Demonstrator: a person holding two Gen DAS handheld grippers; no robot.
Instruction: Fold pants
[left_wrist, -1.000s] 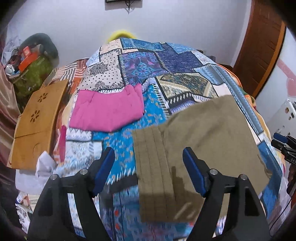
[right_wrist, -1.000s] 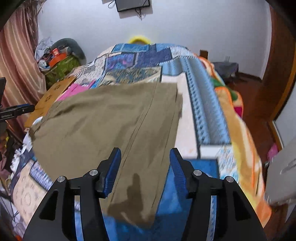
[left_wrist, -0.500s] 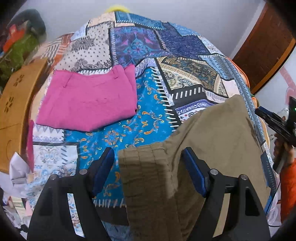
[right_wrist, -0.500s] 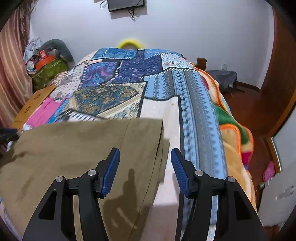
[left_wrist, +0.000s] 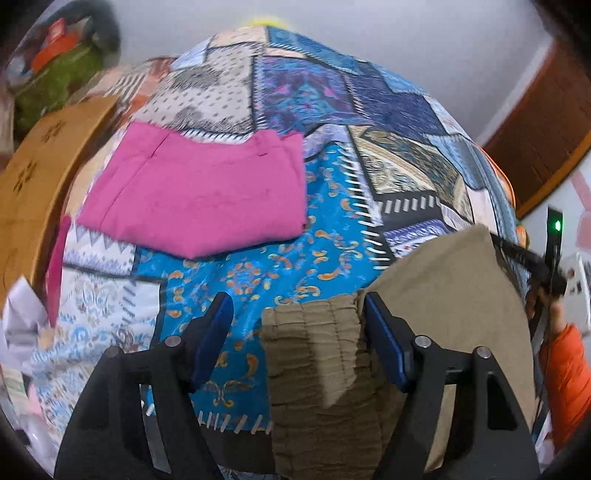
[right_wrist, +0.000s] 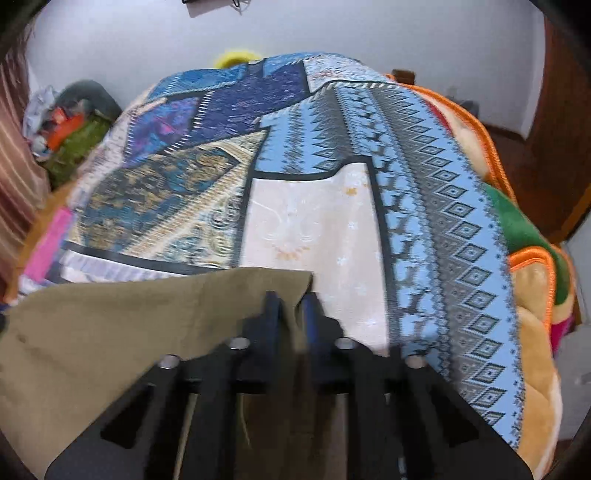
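Note:
Olive pants (left_wrist: 436, 314) lie on the patchwork bedspread (left_wrist: 280, 266). Their gathered waistband (left_wrist: 314, 350) sits between the fingers of my left gripper (left_wrist: 295, 332), which is open, its right finger touching the waistband's edge. In the right wrist view the olive pants (right_wrist: 129, 332) fill the lower left. My right gripper (right_wrist: 291, 306) is shut on their far right corner. The right gripper also shows at the right edge of the left wrist view (left_wrist: 532, 262), held by a hand in an orange sleeve.
A folded pink garment (left_wrist: 199, 199) lies on the bed beyond the left gripper. A wooden board (left_wrist: 33, 184) leans at the bed's left side. An orange-trimmed blanket (right_wrist: 532, 258) hangs off the right side. Clutter (right_wrist: 70, 125) sits in the far left corner.
My right gripper has closed on the pants' corner; it was open. My left gripper has moved closer to the waistband, which now lies between its fingers.

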